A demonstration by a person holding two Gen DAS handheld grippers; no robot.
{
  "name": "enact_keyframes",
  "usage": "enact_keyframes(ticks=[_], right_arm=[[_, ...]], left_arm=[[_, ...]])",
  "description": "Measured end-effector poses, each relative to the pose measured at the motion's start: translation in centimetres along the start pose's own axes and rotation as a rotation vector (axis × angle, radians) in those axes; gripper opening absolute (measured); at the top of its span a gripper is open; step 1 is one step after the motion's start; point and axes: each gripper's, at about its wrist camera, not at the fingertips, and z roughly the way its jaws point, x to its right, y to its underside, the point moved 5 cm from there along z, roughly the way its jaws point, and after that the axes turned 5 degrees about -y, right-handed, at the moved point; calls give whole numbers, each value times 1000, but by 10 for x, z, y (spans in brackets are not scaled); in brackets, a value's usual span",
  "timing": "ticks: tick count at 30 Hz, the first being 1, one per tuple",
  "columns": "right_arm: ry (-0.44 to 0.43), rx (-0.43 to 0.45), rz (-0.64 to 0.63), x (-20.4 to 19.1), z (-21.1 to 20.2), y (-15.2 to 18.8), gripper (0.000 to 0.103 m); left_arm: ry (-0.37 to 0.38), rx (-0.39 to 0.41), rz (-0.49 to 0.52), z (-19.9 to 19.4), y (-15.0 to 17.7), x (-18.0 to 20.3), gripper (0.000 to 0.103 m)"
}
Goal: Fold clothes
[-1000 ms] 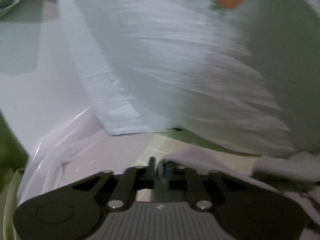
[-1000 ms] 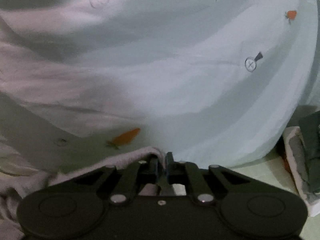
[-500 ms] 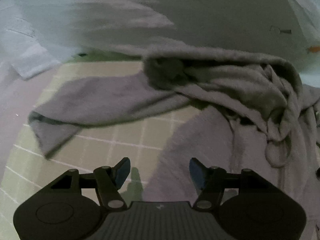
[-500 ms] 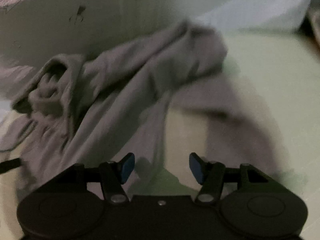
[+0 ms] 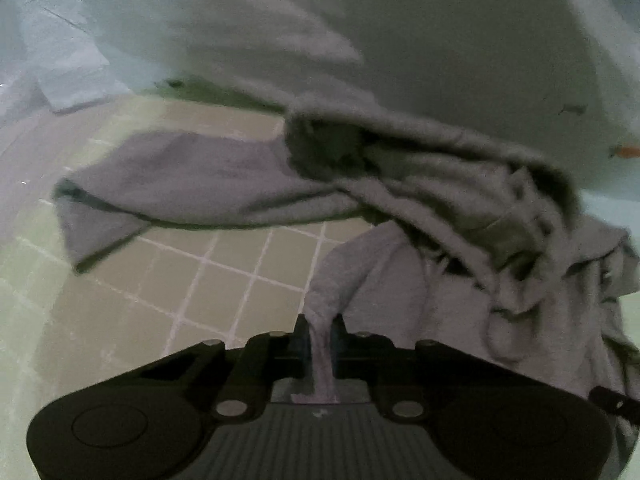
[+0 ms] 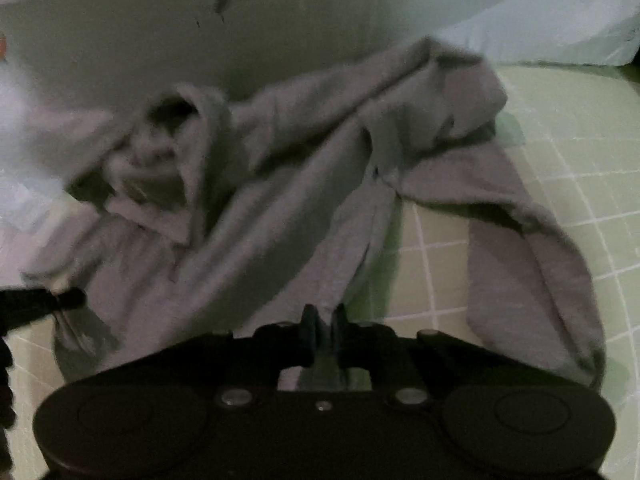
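Note:
A grey hooded sweatshirt [image 5: 420, 184] lies crumpled on a green gridded mat [image 5: 224, 276], one sleeve stretched out to the left. My left gripper [image 5: 320, 328] is shut on a strip of its grey fabric near the hem. In the right wrist view the same sweatshirt [image 6: 288, 168] spreads ahead, hood bunched at the left and a sleeve trailing down the right. My right gripper [image 6: 323, 320] is shut on another fold of its lower edge. The other gripper [image 6: 36, 304] shows as a dark tip at the left edge.
A white garment with small printed carrots [image 5: 460, 40] is piled behind the sweatshirt and fills the back of both views [image 6: 160, 32]. A pale folded cloth [image 5: 68, 68] lies at the far left. Bare mat [image 6: 560, 152] shows to the right.
Both grippers let go of the white printed garment, stood open over the grey sweatshirt half a second ago, and have now closed on its lower edge.

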Motion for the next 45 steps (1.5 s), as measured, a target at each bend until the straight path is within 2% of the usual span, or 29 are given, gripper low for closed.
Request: enact_keyframes(ticks=[4, 7, 10, 12, 14, 15, 16, 17, 18, 20, 23, 26, 28, 30, 32, 35, 37, 41, 43, 45], right_arm=[[-100, 91, 48, 1, -74, 0, 7], [-137, 99, 55, 8, -111, 15, 7], [-124, 24, 104, 29, -108, 44, 8], [-108, -57, 160, 44, -92, 65, 9], [-88, -97, 173, 51, -86, 77, 12], [-69, -92, 154, 53, -88, 78, 23], [-52, -80, 136, 55, -91, 77, 30], [-39, -54, 119, 57, -94, 74, 39], [-25, -30, 104, 59, -97, 70, 43], [9, 8, 82, 66, -103, 63, 47], [36, 29, 122, 90, -104, 60, 51], [36, 32, 208, 117, -90, 52, 52], [73, 15, 226, 129, -81, 46, 52], [113, -18, 186, 131, -74, 44, 51], [134, -48, 135, 129, -69, 47, 52], [121, -79, 134, 132, -61, 58, 56], [115, -57, 125, 131, -59, 59, 60], [161, -22, 46, 128, -58, 53, 59], [185, -23, 16, 130, -55, 53, 50], [203, -16, -24, 131, -53, 53, 30]], left_arm=[[37, 40, -96, -70, 18, -17, 11], [-55, 22, -128, -102, 56, -31, 11], [-84, -92, -214, -96, 105, -45, 13], [-120, -116, -200, -95, 123, -41, 22], [-159, -133, -177, -94, 139, -36, 22], [-169, -128, -169, -95, 141, -32, 24], [-177, -120, -161, -97, 141, -29, 27], [-184, -112, -154, -98, 140, -26, 37], [-185, -100, -165, -98, 138, -23, 46], [-180, -75, -184, -96, 131, -17, 56], [-180, -42, -156, -96, 119, 1, 59], [-179, -10, -122, -97, 107, 20, 59], [-178, 11, -100, -97, 99, 32, 59], [-181, 34, -65, -98, 91, 44, 66], [-180, 42, -11, -96, 88, 56, 67], [-162, 28, 30, -90, 92, 68, 67], [-159, 13, 51, -88, 98, 74, 67], [-162, -12, 94, -84, 105, 80, 67], [-159, -12, 101, -84, 106, 81, 67], [-154, -16, 99, -83, 107, 83, 67]])
